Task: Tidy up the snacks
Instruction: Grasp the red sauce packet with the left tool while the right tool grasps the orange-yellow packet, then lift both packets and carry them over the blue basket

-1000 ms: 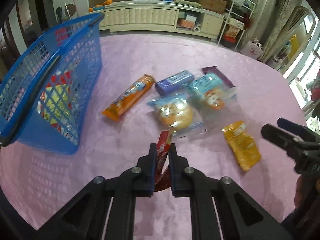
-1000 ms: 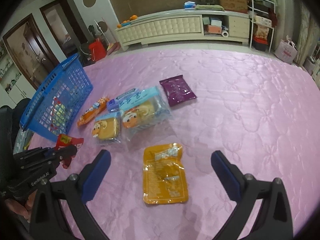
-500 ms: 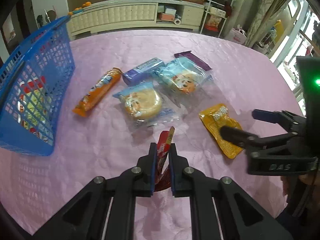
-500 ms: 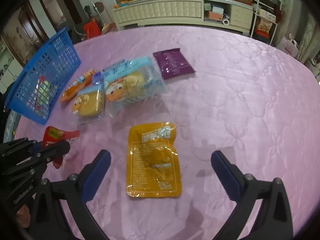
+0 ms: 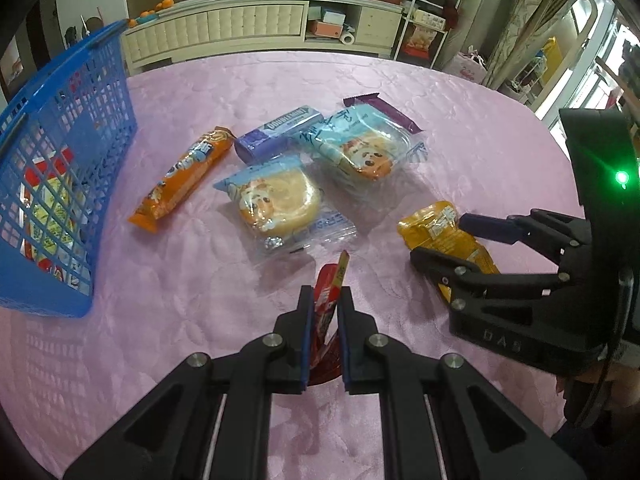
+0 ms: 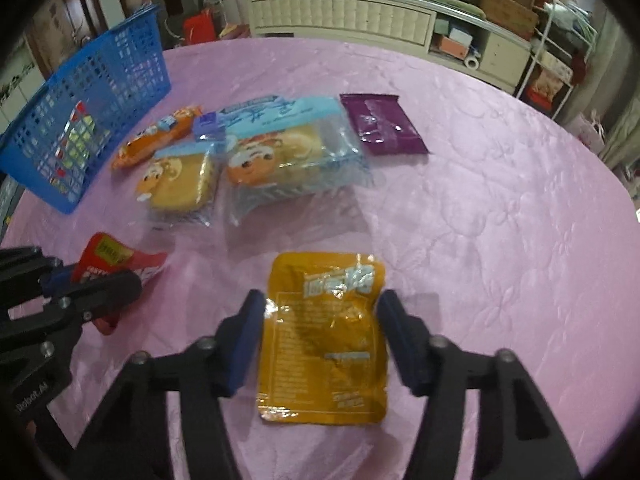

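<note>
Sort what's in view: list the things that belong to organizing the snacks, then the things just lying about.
Job:
blue basket
red packet in left tool
yellow pouch between right tool's closing jaws
orange roll
two cake packs
purple packet
gum pack

Lying about:
cabinet
wire rack

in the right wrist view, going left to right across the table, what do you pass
blue basket → red packet held in the left claw → round cake pack → yellow pouch between the right claw's fingers → purple packet
</note>
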A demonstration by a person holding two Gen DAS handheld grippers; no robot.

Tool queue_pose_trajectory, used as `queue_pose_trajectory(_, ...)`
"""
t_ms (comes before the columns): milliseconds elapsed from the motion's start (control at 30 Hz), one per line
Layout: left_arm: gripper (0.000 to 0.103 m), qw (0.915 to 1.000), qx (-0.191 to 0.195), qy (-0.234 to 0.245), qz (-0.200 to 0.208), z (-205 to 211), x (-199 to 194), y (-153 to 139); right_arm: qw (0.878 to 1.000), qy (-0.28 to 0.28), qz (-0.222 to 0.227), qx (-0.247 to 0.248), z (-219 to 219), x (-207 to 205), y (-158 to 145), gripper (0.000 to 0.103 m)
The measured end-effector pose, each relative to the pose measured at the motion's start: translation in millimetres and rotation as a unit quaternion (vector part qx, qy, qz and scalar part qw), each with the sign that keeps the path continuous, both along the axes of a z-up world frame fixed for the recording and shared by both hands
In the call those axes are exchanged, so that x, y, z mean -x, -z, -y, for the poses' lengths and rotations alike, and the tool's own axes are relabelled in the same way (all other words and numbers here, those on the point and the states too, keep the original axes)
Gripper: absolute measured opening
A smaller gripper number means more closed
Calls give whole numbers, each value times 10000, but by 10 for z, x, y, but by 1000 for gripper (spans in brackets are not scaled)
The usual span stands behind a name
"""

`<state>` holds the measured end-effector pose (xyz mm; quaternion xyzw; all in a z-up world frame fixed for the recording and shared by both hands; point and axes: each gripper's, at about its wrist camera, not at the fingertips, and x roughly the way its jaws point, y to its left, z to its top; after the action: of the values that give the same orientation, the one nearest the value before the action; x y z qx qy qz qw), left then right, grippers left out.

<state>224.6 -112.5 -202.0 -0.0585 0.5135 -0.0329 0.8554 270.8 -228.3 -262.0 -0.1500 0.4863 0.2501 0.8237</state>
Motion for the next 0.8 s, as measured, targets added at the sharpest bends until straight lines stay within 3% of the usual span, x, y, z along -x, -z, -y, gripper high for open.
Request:
queue_pose_trajectory(167, 10, 10000, 12, 48, 10, 25, -26, 31, 9997, -201, 119, 74, -63, 65, -2, 45)
queue_pose_trajectory(300, 10, 10000, 39, 39, 45, 9, -28, 37, 9994, -253, 106, -202, -75, 123, -34, 25)
queue_pose_trajectory(333, 10, 10000, -20, 55, 69, 14, -27, 22, 9991, -261, 147, -290, -72, 150, -71, 15)
queue_pose_trajectory(600, 10, 9997, 173, -65, 189, -146, 16, -143, 9967, -235, 347, -699, -62, 277, -423, 14)
queue_pose_trajectory(800, 10, 9981, 91, 97, 594, -260, 190, -568, 9950, -102, 434, -892, -67, 452, -707, 14)
